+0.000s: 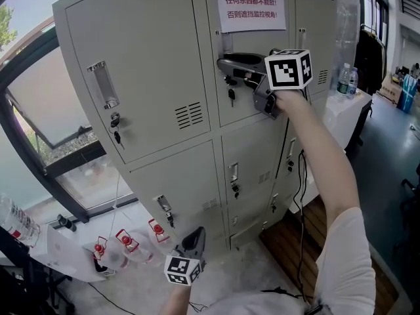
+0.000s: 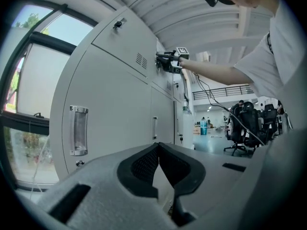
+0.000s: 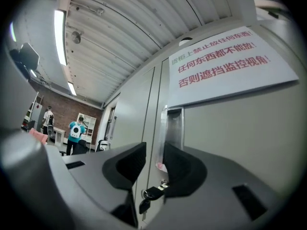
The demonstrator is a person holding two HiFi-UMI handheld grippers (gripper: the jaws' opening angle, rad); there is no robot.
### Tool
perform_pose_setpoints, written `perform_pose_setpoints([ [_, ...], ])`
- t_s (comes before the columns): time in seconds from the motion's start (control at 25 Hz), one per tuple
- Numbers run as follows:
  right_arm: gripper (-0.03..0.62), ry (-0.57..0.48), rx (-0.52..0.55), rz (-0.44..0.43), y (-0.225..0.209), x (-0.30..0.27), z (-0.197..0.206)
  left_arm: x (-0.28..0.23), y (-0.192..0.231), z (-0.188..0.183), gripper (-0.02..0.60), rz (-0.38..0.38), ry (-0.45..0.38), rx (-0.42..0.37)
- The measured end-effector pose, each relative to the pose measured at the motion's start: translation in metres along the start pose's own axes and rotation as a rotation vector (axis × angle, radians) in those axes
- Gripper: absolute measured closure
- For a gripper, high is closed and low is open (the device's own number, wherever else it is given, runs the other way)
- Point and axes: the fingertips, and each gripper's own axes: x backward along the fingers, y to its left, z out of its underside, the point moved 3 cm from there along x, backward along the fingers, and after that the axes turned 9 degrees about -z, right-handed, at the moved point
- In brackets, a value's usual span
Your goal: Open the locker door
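My right gripper (image 3: 153, 152) has its jaws drawn in to a narrow gap. They are not closed, and I see no pad pressing on anything. In that gap I see the left rim of the recessed handle (image 3: 175, 128) and the seam at the edge of the locker door (image 3: 240, 143). The rest of the handle rises just above the jaw tips. Just below the tips a key (image 3: 152, 194) hangs in the lock. The door spreads away to the right of the jaws and looks shut flush with the neighbouring door (image 3: 129, 123) on their left. Higher up and to the right, a paper notice (image 3: 225, 63) with red print is stuck on the door. Behind the jaws sits the marker cube (image 1: 289, 69), and my arm (image 1: 321, 156) runs back from it.

My left gripper (image 2: 157, 147) has its jaws closed tip to tip with nothing between them. It is well below the right gripper and stands off from the cabinet, touching nothing. Past its jaws and to the left there is a lower door with its own metal handle (image 2: 78, 130).
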Motion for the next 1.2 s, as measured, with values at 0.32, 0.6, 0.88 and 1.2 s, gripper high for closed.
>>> perform_pose_setpoints([
  [0.32, 0.56, -0.017, -0.037, 0.099, -0.009, 0.002, 0.001, 0.005, 0.003, 0.0, 0.572, -0.003, -0.005, -0.002],
  [0.6, 0.562, -0.018, -0.035, 0.114, -0.007, 0.003, 0.0, 0.008, 0.002, 0.0, 0.572, -0.004, -0.006, -0.006],
  [0.88, 0.562, -0.001, -0.022, 0.093, 0.001, 0.011, -0.001, 0.008, 0.0, 0.001, 0.572, 0.007, -0.002, -0.002],
  [1.2, 0.56, 0.023, 0.009, 0.074, 0.016, 0.028, -0.004, 0.004, -0.009, 0.001, 0.572, 0.035, -0.005, 0.012],
])
